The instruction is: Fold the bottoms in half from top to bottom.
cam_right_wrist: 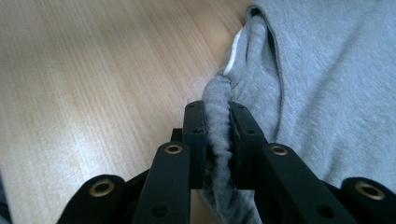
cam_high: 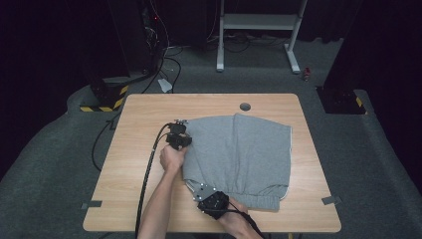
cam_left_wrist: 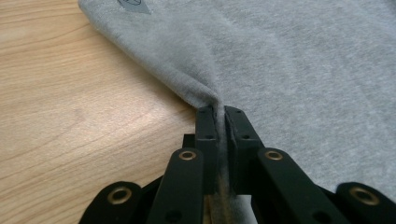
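Note:
A pair of grey shorts [cam_high: 241,157] lies folded on the wooden table [cam_high: 139,149], waistband toward the near edge. My left gripper [cam_high: 185,135] is at the garment's left edge, shut on a pinched fold of the grey fabric [cam_left_wrist: 218,105]. My right gripper [cam_high: 195,188] is at the near left corner, shut on the thick ribbed waistband [cam_right_wrist: 217,116]. In the right gripper view a white drawstring [cam_right_wrist: 232,58] runs along the waistband beyond the jaws. In the high view a forearm leads to each gripper from the bottom edge.
A round cable hole [cam_high: 245,106] is in the table near its far edge. A black cable [cam_high: 149,169] trails from the left gripper toward the near edge. A white metal frame [cam_high: 259,22] and dark equipment [cam_high: 107,92] stand on the grey floor beyond the table.

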Motion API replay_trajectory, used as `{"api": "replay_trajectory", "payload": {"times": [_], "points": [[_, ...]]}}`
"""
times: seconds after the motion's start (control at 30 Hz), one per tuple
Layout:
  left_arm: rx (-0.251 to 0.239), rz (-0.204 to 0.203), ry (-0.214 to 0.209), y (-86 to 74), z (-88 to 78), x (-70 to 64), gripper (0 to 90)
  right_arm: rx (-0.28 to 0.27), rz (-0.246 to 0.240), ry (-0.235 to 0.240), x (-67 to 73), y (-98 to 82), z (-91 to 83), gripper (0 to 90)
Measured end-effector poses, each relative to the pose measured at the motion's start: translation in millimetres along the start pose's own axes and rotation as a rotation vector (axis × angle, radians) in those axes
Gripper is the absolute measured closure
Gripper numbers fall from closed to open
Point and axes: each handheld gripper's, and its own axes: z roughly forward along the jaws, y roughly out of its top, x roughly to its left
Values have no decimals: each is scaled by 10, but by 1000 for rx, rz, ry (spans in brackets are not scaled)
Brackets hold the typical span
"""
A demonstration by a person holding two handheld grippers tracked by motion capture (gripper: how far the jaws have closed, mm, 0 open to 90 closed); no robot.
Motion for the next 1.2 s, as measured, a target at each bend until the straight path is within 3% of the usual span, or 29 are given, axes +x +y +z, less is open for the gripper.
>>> {"api": "replay_trajectory", "payload": {"times": [0.13, 0.27, 0.6, 0.97, 1.13, 1.2], "points": [[-14, 10, -24, 13, -76, 5, 855, -10, 6, 7, -2, -28, -43, 790], [-62, 13, -55, 58, -227, 18, 859, -24, 0, 7, -6, -23, -115, 792], [-146, 38, -74, 165, -613, 56, 861, -62, 14, 14, -54, 19, -298, 794], [-174, 12, -53, 129, -901, 280, 861, -101, 4, 63, -51, 197, -437, 796], [-198, -23, -44, 111, -1129, 428, 861, -131, -13, 98, -27, 337, -479, 796], [-224, -61, -78, 124, -1248, 476, 862, -152, -21, 108, -26, 409, -526, 796]]}}
